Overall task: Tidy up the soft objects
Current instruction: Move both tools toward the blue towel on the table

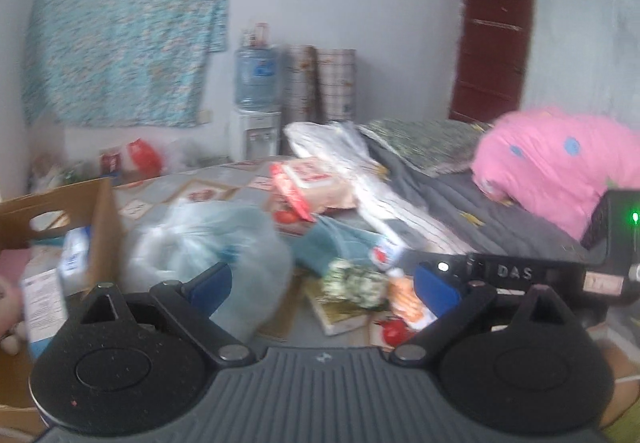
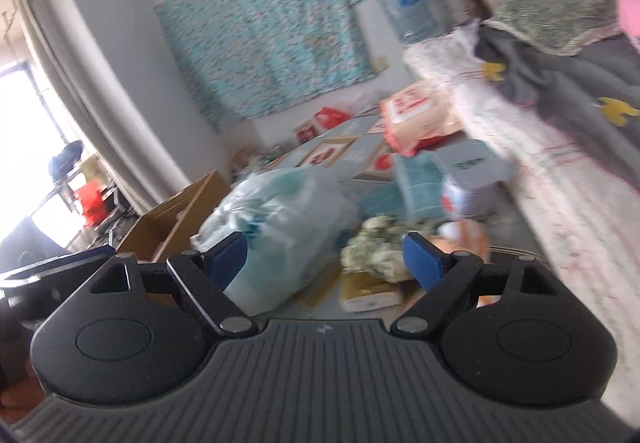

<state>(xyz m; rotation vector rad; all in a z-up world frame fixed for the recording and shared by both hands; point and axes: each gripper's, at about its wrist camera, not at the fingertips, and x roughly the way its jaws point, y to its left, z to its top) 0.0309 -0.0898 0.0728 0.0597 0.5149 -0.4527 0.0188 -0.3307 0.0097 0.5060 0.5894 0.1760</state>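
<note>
At frame left: cardboard box, open-topped, likely the bin for soft things.
Left of centre: pale plastic bag, crumpled and puffy, on the tabletop beside the box.
Centre: teal cloth and floral bundle, limp, touching.
Left gripper: jaws wide, empty.
Right gripper: jaws wide, empty.
Advice: choose one item, straddle its bulk, close gently.
</note>
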